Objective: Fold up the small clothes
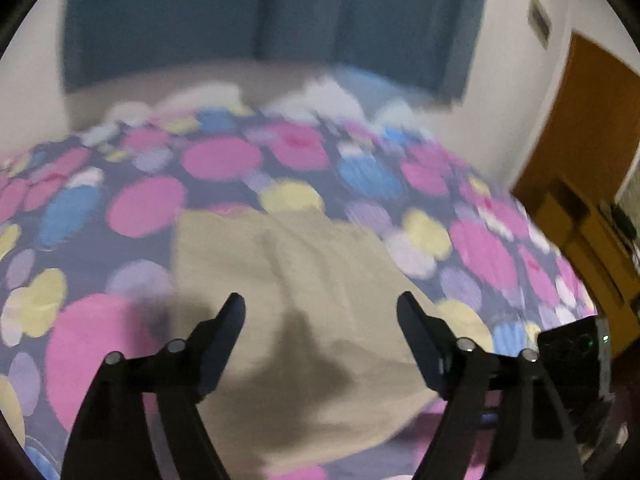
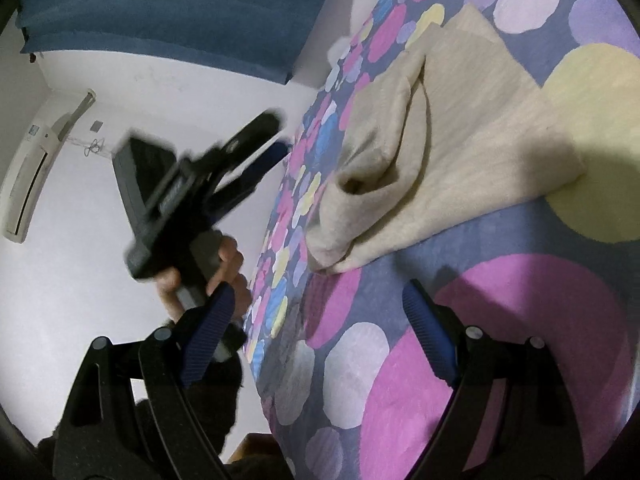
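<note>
A beige small garment [image 1: 304,300] lies flat with folds on the bed's flowered cover [image 1: 224,160]. In the right wrist view the garment [image 2: 452,148] shows a doubled-over, bunched near edge. My left gripper [image 1: 320,304] is open and empty, hovering just above the garment's near part. It also shows in the right wrist view [image 2: 264,140], held in a hand off the bed's edge, blurred. My right gripper [image 2: 316,296] is open and empty, over the cover just short of the garment's corner.
The cover [image 2: 500,340] has big pink, blue, yellow and lilac spots. Blue curtains [image 1: 280,12] hang behind the bed. A wooden door [image 1: 592,128] is at the right. White pillows or cloth [image 1: 328,96] lie at the bed's far end. An air conditioner [image 2: 36,160] is on the wall.
</note>
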`<action>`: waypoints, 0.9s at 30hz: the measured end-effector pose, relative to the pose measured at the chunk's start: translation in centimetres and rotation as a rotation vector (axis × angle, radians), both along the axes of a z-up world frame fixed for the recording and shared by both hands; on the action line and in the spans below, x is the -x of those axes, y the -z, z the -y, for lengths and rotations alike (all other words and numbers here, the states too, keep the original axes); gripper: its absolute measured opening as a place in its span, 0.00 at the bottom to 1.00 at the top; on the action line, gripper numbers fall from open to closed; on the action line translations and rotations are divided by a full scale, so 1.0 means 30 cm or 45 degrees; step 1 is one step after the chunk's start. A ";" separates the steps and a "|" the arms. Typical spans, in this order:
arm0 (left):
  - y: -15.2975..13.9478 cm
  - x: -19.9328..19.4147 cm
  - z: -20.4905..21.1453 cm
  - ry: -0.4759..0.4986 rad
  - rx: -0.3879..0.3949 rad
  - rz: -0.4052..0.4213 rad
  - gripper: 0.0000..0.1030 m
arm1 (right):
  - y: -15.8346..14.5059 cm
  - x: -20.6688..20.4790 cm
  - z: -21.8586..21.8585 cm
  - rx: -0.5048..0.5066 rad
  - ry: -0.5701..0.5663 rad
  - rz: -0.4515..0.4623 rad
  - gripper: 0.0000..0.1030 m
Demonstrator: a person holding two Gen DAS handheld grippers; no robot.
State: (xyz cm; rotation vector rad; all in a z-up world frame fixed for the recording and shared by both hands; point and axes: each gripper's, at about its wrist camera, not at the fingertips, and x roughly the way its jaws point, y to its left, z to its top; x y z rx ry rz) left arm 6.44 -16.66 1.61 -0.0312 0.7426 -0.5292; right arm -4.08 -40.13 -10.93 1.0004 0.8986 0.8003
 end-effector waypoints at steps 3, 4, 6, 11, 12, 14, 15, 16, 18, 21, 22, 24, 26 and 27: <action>0.018 -0.012 -0.103 -0.066 0.046 0.034 0.79 | -0.049 -0.008 0.014 0.028 0.027 0.029 0.83; 0.034 -0.026 -0.138 -0.081 0.061 0.037 0.79 | -0.054 -0.026 0.017 0.032 0.031 0.033 0.83; 0.072 -0.058 -0.184 -0.129 0.060 0.032 0.79 | -0.082 -0.083 0.031 0.047 0.060 0.036 0.83; 0.150 -0.096 -0.224 -0.140 0.090 0.019 0.79 | -0.068 -0.299 0.029 0.098 0.093 -0.027 0.83; 0.165 -0.101 -0.228 -0.137 0.101 0.012 0.79 | -0.054 -0.339 0.024 0.108 0.092 -0.052 0.83; 0.196 -0.108 -0.240 -0.131 0.113 -0.004 0.79 | -0.014 -0.436 0.004 0.125 0.078 -0.114 0.83; 0.206 -0.110 -0.243 -0.128 0.111 -0.007 0.79 | 0.004 -0.471 -0.004 0.141 0.072 -0.139 0.83; 0.219 -0.113 -0.246 -0.124 0.107 -0.012 0.79 | 0.022 -0.508 -0.011 0.157 0.068 -0.162 0.83; 0.239 -0.126 -0.258 -0.117 0.122 -0.046 0.79 | 0.061 -0.589 -0.027 0.194 0.066 -0.207 0.83; 0.266 -0.149 -0.285 -0.118 0.183 -0.128 0.79 | 0.072 -0.670 -0.049 0.227 0.056 -0.208 0.83; 0.276 -0.159 -0.296 -0.124 0.215 -0.163 0.79 | 0.071 -0.685 -0.056 0.232 0.048 -0.204 0.83; 0.295 -0.175 -0.307 -0.142 0.235 -0.219 0.79 | 0.063 -0.727 -0.076 0.231 0.039 -0.194 0.83; 0.312 -0.188 -0.320 -0.169 0.260 -0.269 0.79 | 0.053 -0.753 -0.102 0.218 0.014 -0.177 0.83; 0.318 -0.192 -0.329 -0.177 0.284 -0.293 0.79 | 0.052 -0.765 -0.115 0.224 -0.003 -0.174 0.83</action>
